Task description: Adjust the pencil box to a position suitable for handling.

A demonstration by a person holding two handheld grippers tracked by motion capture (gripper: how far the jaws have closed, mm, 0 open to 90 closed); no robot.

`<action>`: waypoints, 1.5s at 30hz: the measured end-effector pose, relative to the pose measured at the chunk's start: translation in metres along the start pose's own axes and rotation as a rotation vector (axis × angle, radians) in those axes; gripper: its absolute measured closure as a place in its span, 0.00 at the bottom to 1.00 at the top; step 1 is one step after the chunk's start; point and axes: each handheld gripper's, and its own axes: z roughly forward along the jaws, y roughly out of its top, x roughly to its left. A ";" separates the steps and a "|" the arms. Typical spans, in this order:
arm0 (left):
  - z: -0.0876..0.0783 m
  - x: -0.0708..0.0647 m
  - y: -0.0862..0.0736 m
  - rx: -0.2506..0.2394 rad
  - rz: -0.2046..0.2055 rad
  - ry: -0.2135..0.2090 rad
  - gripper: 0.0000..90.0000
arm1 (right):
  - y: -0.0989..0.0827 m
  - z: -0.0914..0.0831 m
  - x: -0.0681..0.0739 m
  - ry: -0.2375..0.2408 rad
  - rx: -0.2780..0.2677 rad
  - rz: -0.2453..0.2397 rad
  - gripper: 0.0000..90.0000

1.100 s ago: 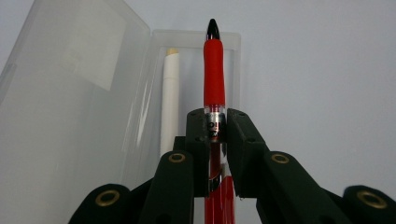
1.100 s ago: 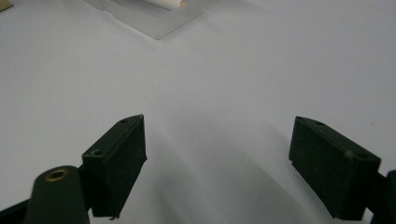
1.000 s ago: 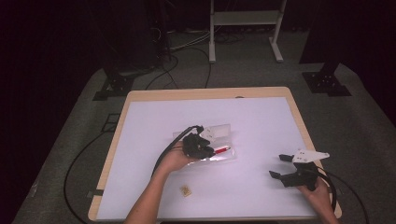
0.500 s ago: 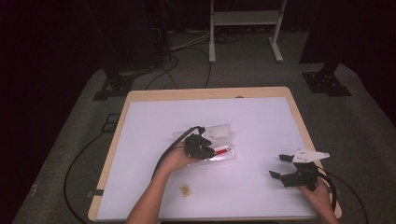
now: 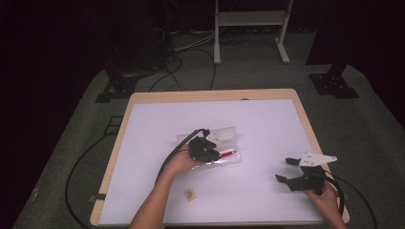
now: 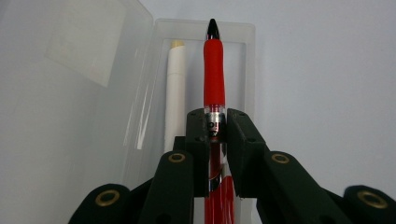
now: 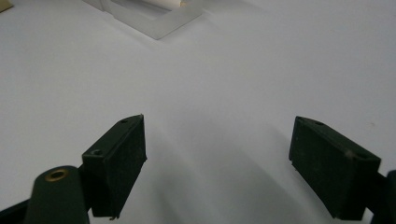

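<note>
Right tongs (image 5: 290, 170) gape wide over bare worktop (image 5: 267, 119) near its front right corner. Left tongs (image 6: 217, 135) clench a red pen (image 6: 214, 70) lying in the clear case (image 6: 250, 70) mid-worktop, beside a white stick (image 6: 175, 93); bare worktop lies beyond.

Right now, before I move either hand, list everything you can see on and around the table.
pen: one, red with black tip, over the open case, clamped in the left tongs
white stick: one, cream, lying in the case beside the pen
case: one, clear plastic, lid open, table centre
small tan piece: one, near front edge
table: one, white top, wood rim
cables: several, black, floor behind
stand: one, white, far floor
left tongs: black, shut on pen
right tongs: black, open, above bare table
</note>
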 end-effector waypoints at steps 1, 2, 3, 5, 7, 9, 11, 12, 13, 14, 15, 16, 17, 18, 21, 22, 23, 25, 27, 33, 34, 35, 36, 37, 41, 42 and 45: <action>0.001 0.000 0.000 0.001 0.001 0.000 0.88 | 0.000 0.000 0.000 0.000 0.001 0.000 0.20; 0.001 0.000 0.000 0.003 0.001 0.002 0.88 | 0.000 0.000 0.000 0.000 0.000 -0.002 0.20; 0.002 0.001 -0.001 0.004 -0.005 -0.001 0.88 | 0.000 0.000 0.000 0.000 0.000 -0.002 0.20; 0.003 0.001 -0.001 0.011 -0.005 -0.003 0.88 | 0.000 0.000 0.000 0.000 0.000 0.000 0.20; 0.005 0.001 -0.001 0.015 -0.006 -0.007 0.88 | 0.000 0.000 0.000 0.000 0.000 0.000 0.20; 0.005 0.001 -0.001 0.016 -0.004 -0.006 0.88 | 0.000 0.000 0.000 0.000 0.000 0.000 0.20; 0.006 0.001 -0.001 0.019 -0.002 -0.007 0.88 | 0.000 0.000 0.000 0.000 -0.001 0.001 0.20; 0.007 0.001 -0.001 0.020 -0.002 -0.006 0.88 | 0.000 0.000 0.000 0.001 -0.001 0.001 0.20; 0.007 0.001 -0.001 0.021 -0.002 -0.004 0.88 | 0.000 0.000 0.000 0.000 -0.001 0.001 0.20; 0.007 0.001 -0.001 0.021 -0.003 -0.004 0.88 | 0.000 0.000 0.000 0.000 0.000 0.000 0.20; 0.007 0.001 -0.001 0.019 -0.003 -0.003 0.88 | 0.000 0.000 0.000 0.000 0.000 0.000 0.20; 0.007 0.001 -0.001 0.019 -0.004 -0.003 0.88 | 0.000 0.000 0.000 0.001 0.000 0.000 0.20; 0.007 0.001 -0.001 0.018 -0.004 -0.004 0.88 | 0.000 0.000 0.000 0.001 0.000 0.000 0.20; 0.007 0.001 -0.001 0.022 -0.002 -0.003 0.88 | 0.000 0.000 0.000 0.001 0.000 0.000 0.20; 0.008 0.000 -0.001 0.031 0.001 -0.008 0.88 | 0.000 0.000 0.000 0.001 0.000 0.000 0.20; 0.008 0.001 -0.002 0.031 0.001 -0.006 0.88 | 0.000 0.000 0.000 0.001 0.000 0.000 0.20; 0.008 0.001 -0.002 0.030 -0.003 -0.010 0.88 | 0.000 0.000 0.000 0.001 -0.001 0.000 0.20; 0.009 0.001 -0.001 0.033 0.000 -0.008 0.88 | 0.000 0.000 0.000 0.002 -0.001 0.000 0.20; 0.010 0.000 -0.001 0.034 -0.002 -0.014 0.88 | 0.000 0.000 0.000 0.001 -0.001 0.000 0.20; 0.010 0.000 -0.002 0.038 -0.004 -0.017 0.88 | 0.000 0.000 0.000 0.002 -0.001 0.000 0.20; 0.010 0.000 -0.002 0.035 -0.005 -0.017 0.87 | 0.000 0.000 0.000 0.002 -0.001 0.000 0.20; 0.009 0.000 -0.001 0.033 -0.006 -0.018 0.86 | 0.000 0.000 0.000 0.000 0.000 0.001 0.20; 0.009 0.001 -0.001 0.030 -0.003 -0.020 0.85 | 0.000 0.000 0.000 0.000 0.000 0.000 0.20; 0.008 0.000 -0.001 0.025 -0.003 -0.019 0.84 | 0.000 0.000 0.000 0.000 0.000 0.000 0.20; 0.006 0.000 -0.001 0.024 -0.005 -0.015 0.84 | 0.000 0.000 0.000 0.001 0.000 0.000 0.20; 0.004 0.000 -0.001 0.022 -0.002 -0.010 0.83 | 0.000 0.000 0.000 0.001 0.000 0.000 0.20; 0.000 -0.001 -0.001 0.013 -0.004 -0.013 0.82 | 0.000 0.000 0.000 0.001 0.000 0.000 0.20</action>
